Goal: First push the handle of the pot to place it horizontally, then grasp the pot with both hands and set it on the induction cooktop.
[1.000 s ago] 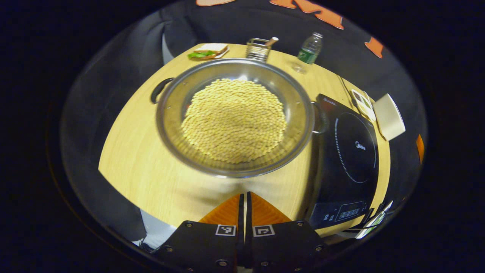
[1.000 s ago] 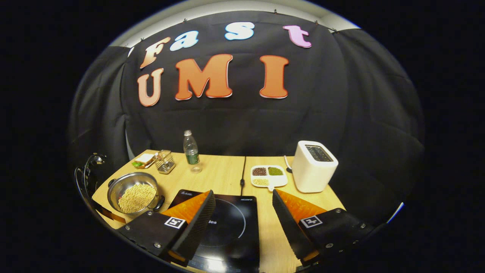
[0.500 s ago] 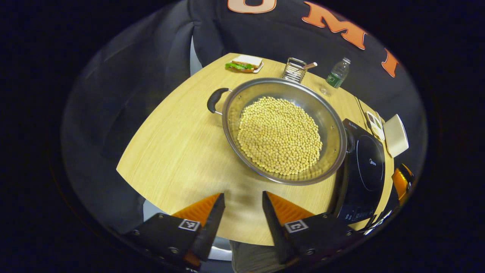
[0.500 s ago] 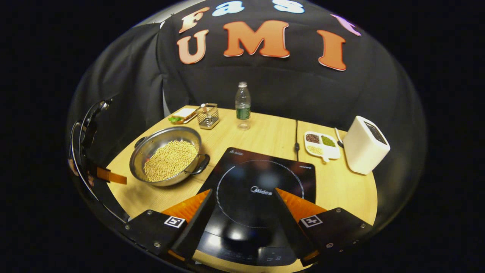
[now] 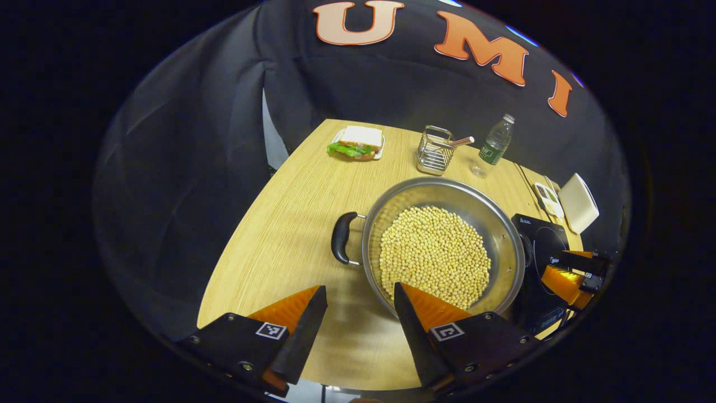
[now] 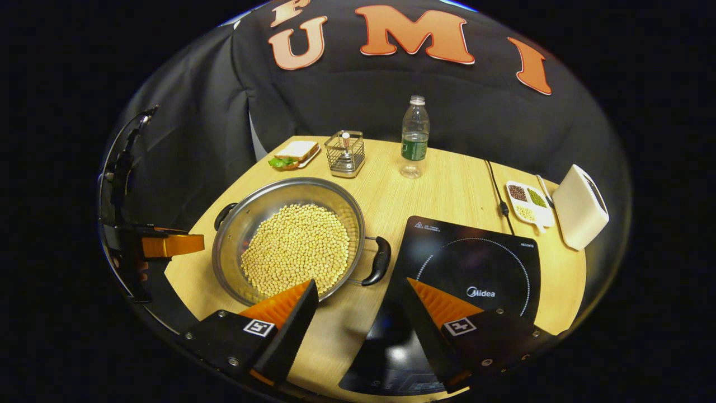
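Steel pot (image 5: 444,246): one, two handles, on table beside one cooktop (image 6: 475,268).
Left gripper (image 5: 358,313): jaws wide, handle (image 5: 340,245) just ahead; earlier closed.
Right gripper (image 6: 361,313): wide, other handle (image 6: 380,260) ahead; nearer now.

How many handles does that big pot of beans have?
2. One handle sits on the side of the pot facing the induction cooktop; the other handle is on the opposite side, toward the table's edge.

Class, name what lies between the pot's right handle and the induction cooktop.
Bare wooden table: in the right gripper view, the pot's handle and the induction cooktop are apart.
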A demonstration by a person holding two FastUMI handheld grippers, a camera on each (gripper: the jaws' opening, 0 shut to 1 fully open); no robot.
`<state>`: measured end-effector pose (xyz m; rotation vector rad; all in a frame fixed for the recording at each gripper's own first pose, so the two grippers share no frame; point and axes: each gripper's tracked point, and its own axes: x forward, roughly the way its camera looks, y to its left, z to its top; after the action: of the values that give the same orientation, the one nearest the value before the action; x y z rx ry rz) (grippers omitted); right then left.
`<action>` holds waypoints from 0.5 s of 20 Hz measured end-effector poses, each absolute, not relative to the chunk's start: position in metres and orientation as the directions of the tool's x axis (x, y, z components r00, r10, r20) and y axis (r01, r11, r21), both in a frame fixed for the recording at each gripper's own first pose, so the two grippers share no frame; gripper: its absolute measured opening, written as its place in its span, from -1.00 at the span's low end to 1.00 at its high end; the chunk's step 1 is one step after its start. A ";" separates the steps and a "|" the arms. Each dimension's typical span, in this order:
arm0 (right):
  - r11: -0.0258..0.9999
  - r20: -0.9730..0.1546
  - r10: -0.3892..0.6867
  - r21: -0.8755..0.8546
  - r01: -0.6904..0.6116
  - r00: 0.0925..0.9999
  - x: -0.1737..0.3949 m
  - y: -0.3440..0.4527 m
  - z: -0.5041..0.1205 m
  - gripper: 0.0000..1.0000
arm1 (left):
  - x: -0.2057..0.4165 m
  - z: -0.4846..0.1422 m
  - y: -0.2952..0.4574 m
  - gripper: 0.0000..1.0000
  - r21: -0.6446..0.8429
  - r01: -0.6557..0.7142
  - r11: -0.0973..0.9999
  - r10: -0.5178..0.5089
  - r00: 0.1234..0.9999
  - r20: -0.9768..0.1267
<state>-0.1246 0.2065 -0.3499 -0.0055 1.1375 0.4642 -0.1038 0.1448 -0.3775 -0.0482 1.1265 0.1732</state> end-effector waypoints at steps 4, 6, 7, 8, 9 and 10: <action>0.934 -0.922 0.264 0.171 -0.313 0.284 -0.116 0.216 -0.382 0.87 | -0.080 -0.399 0.164 0.55 0.045 -0.110 0.993 0.088 0.427 -0.900; 0.948 -0.939 0.226 0.151 -0.279 0.260 -0.112 0.215 -0.396 0.86 | -0.066 -0.408 0.170 0.55 0.036 -0.086 0.996 0.070 0.438 -0.896; 0.953 -0.944 0.216 0.149 -0.264 0.248 -0.111 0.215 -0.402 0.84 | -0.061 -0.412 0.171 0.55 0.032 -0.069 0.997 0.059 0.436 -0.898; 0.956 -0.950 0.211 0.151 -0.252 0.231 -0.109 0.216 -0.407 0.82 | -0.062 -0.414 0.184 0.55 0.026 -0.054 0.998 0.047 0.435 -0.899; 0.958 -0.955 0.207 0.154 -0.244 0.213 -0.111 0.218 -0.412 0.77 | -0.059 -0.417 0.182 0.55 0.013 -0.044 0.999 0.030 0.433 -0.901; 0.959 -0.958 0.203 0.152 -0.239 0.201 -0.109 0.218 -0.417 0.72 | -0.055 -0.422 0.179 0.55 0.001 -0.040 0.999 0.018 0.433 -0.901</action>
<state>-0.1090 0.2183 -0.4170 -0.0319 1.3329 0.3083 -0.0550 0.1795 -0.4222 -0.0221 1.1221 0.0365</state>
